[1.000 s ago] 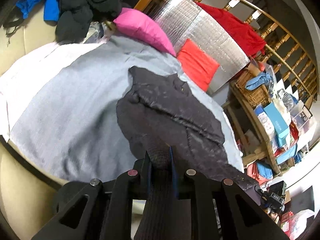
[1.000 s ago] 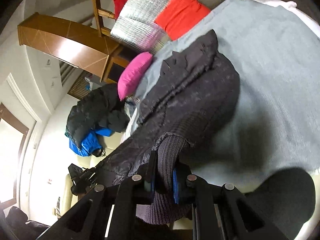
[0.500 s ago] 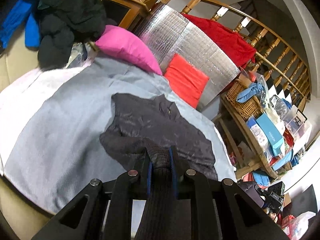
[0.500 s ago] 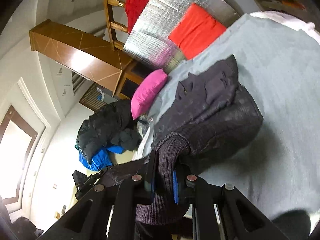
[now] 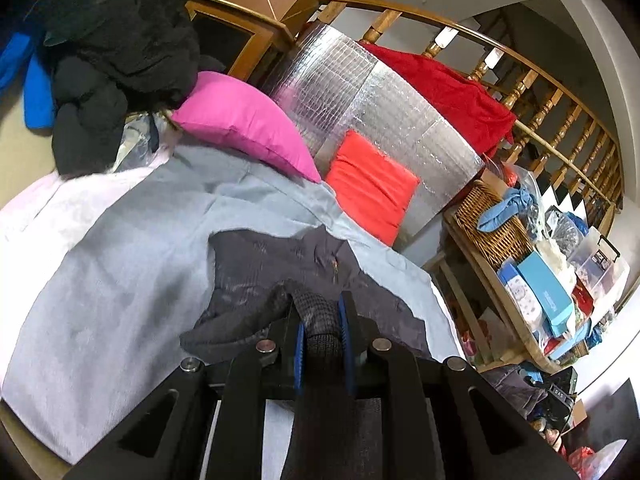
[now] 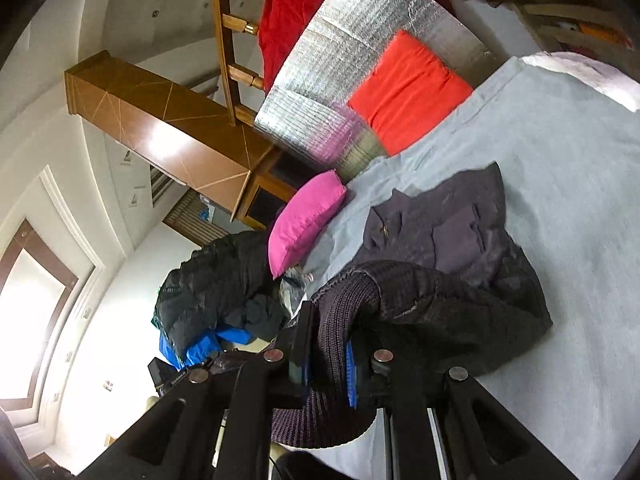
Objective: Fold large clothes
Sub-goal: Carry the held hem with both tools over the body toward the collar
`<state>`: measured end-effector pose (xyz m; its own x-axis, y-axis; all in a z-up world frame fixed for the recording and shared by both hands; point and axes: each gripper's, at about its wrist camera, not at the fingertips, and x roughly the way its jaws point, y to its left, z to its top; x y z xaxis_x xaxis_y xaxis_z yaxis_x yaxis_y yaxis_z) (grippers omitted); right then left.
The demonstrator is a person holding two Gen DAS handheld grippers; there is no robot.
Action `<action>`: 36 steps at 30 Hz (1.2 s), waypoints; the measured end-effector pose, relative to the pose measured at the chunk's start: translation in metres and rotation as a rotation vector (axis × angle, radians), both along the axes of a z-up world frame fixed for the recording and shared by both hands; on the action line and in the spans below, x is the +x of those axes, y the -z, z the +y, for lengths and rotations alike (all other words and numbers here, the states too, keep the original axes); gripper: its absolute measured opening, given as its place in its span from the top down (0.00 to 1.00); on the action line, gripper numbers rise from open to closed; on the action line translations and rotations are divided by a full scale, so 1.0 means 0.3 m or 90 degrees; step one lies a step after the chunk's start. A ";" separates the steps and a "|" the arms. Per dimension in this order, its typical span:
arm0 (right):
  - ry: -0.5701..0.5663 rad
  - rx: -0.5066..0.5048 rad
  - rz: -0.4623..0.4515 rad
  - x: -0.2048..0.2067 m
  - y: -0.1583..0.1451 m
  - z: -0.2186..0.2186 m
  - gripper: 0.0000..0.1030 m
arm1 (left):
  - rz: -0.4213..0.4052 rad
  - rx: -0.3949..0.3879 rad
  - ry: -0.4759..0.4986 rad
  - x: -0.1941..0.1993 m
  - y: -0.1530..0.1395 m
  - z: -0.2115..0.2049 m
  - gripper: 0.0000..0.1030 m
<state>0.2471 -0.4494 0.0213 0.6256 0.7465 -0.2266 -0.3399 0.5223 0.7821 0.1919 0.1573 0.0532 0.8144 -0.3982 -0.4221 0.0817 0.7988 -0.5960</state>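
Grippers pinching ribbed cuffs of the dark jacket (image 5: 276, 272) on the grey sheet (image 5: 120, 280).
Left gripper (image 5: 322, 320) and right gripper (image 6: 328, 356) are both clamping knit; pink pillow (image 5: 240, 124), orange cushion (image 5: 372, 184) and piled black clothes (image 5: 116, 40) are crowding the far edge.

Dark jacket (image 5: 256, 268) bunched shorter on bed, hem carried toward collar.

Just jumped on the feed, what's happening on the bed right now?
Both grippers are clamped on the ribbed knit hem of a dark jacket. The left gripper and the right gripper each pinch a bunch of that knit edge, and the rest of the jacket lies rumpled on the grey-blue bedspread. A pink pillow and a red cushion sit at the far end. The fold looks under way, not finished.
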 end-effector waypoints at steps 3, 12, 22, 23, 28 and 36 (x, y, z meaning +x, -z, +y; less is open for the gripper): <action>0.007 -0.001 -0.009 0.054 -0.032 0.008 0.87 | -0.007 0.002 -0.005 0.060 -0.018 -0.001 0.84; 0.030 -0.016 -0.037 0.258 -0.132 0.044 0.87 | -0.011 0.010 -0.034 0.275 -0.047 -0.004 0.84; 0.054 -0.050 -0.018 0.516 -0.152 0.113 0.87 | 0.012 0.035 -0.047 0.515 -0.024 -0.014 0.84; 0.056 -0.055 -0.017 0.542 -0.150 0.118 0.87 | 0.015 0.036 -0.047 0.539 -0.019 -0.014 0.84; 0.069 -0.071 -0.001 0.667 -0.134 0.138 0.87 | 0.029 0.039 -0.050 0.646 0.016 -0.022 0.84; 0.082 -0.101 0.040 0.853 -0.056 0.165 0.87 | 0.076 0.045 -0.055 0.817 0.117 -0.032 0.84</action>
